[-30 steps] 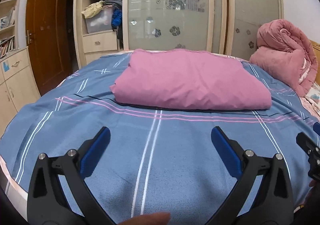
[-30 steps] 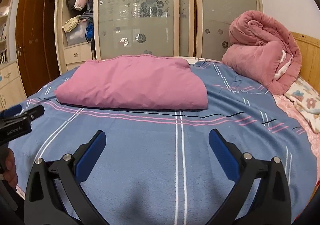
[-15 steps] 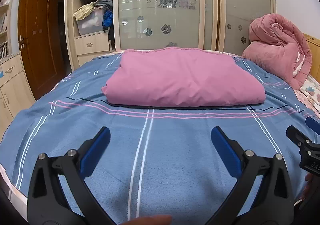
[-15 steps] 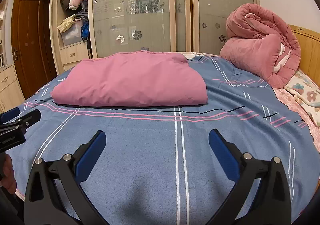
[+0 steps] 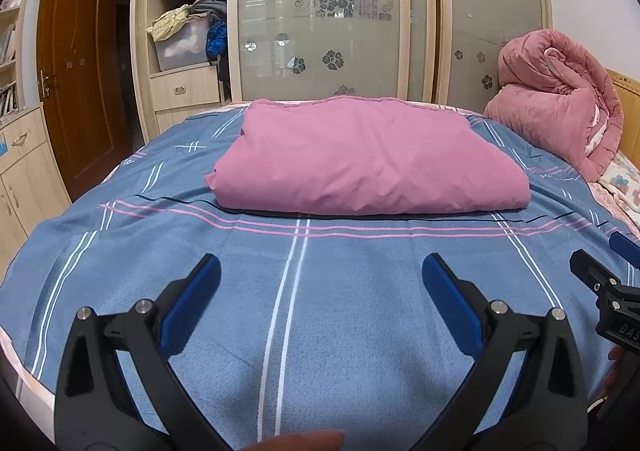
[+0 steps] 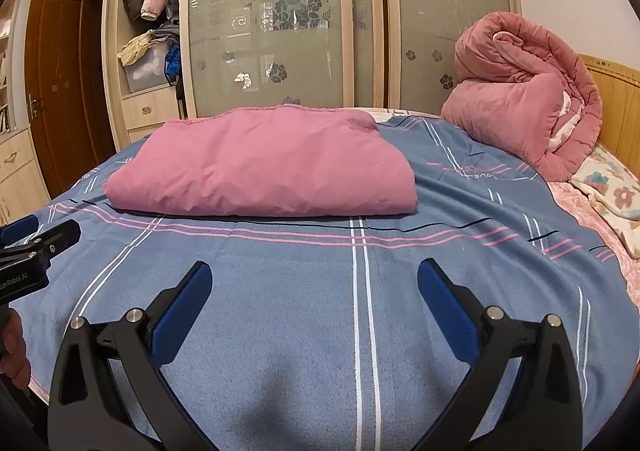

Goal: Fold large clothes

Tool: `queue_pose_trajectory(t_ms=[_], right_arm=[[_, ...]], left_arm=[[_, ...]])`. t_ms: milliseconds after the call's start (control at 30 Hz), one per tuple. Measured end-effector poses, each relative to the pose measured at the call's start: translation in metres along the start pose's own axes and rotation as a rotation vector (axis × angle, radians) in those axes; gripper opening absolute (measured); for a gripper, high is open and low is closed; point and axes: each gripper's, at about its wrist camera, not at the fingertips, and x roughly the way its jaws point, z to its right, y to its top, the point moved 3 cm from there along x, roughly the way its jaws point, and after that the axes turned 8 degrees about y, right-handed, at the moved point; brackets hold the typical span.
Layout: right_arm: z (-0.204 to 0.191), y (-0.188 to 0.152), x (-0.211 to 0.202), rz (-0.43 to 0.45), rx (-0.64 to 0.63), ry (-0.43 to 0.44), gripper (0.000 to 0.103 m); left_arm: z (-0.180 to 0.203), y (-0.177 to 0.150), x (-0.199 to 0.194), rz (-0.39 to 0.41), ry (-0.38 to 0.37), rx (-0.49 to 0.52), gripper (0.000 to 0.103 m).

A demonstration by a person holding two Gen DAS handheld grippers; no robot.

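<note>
Two grippers hang over the near edge of the blue striped bedsheet (image 5: 344, 311), the left gripper (image 5: 320, 283) and the right gripper (image 6: 316, 287) each with jaws spread wide and nothing between them; neither touches cloth. Beyond them, well apart from both, lies the pink folded garment (image 5: 368, 159) in the middle of the sheet, already a thick flat rectangle with its folded edge facing the grippers and its far edge toward the wardrobe (image 5: 328, 19); to the right of the garment, against the wooden headboard (image 6: 616, 99), sits a rolled pink quilt (image 6: 524, 107), not touching it. By my reading the folding is nearly or wholly done; if another fold is wanted, each gripper should go to one near corner of the garment, pinch all the layers together rather than the top one alone, lift evenly, and carry the edge across without dragging the sheet beneath; uneven lifting would skew the stack.
</note>
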Motion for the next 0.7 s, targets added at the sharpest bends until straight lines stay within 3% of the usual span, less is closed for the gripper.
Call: queue_pose_trajectory(t_ms=[700], right_arm=[[-0.0016,0.001,-0.0017,0.012,-0.008,-0.001,0.102]], left_arm=[[-0.0018,0.0003,-0.0039,0.018,0.009,0.01,0.101]])
